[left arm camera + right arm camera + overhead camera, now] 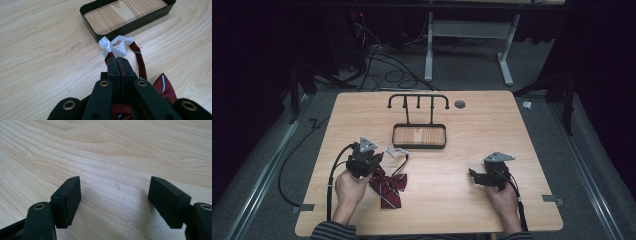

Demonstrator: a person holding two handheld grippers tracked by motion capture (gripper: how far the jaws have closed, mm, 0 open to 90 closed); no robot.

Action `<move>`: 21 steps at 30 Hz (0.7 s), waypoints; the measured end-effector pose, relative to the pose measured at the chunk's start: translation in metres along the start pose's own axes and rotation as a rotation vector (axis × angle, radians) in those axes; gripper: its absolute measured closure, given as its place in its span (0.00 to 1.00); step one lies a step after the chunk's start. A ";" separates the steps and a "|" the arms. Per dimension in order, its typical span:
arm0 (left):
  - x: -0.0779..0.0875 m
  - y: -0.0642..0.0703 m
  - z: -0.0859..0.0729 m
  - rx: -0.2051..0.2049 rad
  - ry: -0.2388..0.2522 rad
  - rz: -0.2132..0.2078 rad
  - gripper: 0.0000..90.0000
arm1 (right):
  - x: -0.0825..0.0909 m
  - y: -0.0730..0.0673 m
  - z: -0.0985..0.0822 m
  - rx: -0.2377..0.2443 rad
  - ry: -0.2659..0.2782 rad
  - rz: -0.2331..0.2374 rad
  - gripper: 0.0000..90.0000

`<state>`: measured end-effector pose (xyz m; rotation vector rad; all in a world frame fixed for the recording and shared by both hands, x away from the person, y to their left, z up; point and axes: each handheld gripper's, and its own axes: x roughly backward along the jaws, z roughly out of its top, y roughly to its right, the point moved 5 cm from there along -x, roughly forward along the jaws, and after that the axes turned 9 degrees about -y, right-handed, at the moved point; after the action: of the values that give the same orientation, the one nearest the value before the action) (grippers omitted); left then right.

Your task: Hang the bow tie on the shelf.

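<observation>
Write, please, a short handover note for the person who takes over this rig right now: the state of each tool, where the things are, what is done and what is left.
Left tool: shut on the strap of the bow tie, just behind the white elastic loop.
Right tool: open, holding nothing, low over bare table on the right side.
Things: the bow tie lies on the table at front left; its loop reaches toward the black tray of the hook stand, which sits at the middle back.
Done: the strap is gripped.
Left: probably lift the tie and hang its loop on a hook; no hook holds anything yet.
</observation>
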<state>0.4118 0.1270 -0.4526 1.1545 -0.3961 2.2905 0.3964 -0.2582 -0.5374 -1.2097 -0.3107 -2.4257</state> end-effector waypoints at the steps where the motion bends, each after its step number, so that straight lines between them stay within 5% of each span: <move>1: 0.003 0.001 0.001 0.002 0.003 -0.002 0.99 | 0.000 0.000 0.000 0.000 0.000 0.000 0.31; 6: 0.013 0.005 0.008 0.007 0.024 -0.010 0.99 | 0.000 -0.001 0.000 0.008 0.002 0.008 0.31; 16: 0.029 0.018 0.027 -0.044 0.059 0.001 0.99 | 0.000 -0.002 0.000 0.010 0.000 0.013 0.31; 21: 0.036 0.023 0.036 -0.029 0.094 -0.014 0.99 | 0.000 -0.002 0.000 0.011 0.001 0.015 0.31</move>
<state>0.4038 0.1029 -0.4025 1.0279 -0.3826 2.3087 0.3952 -0.2568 -0.5374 -1.2013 -0.3130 -2.4091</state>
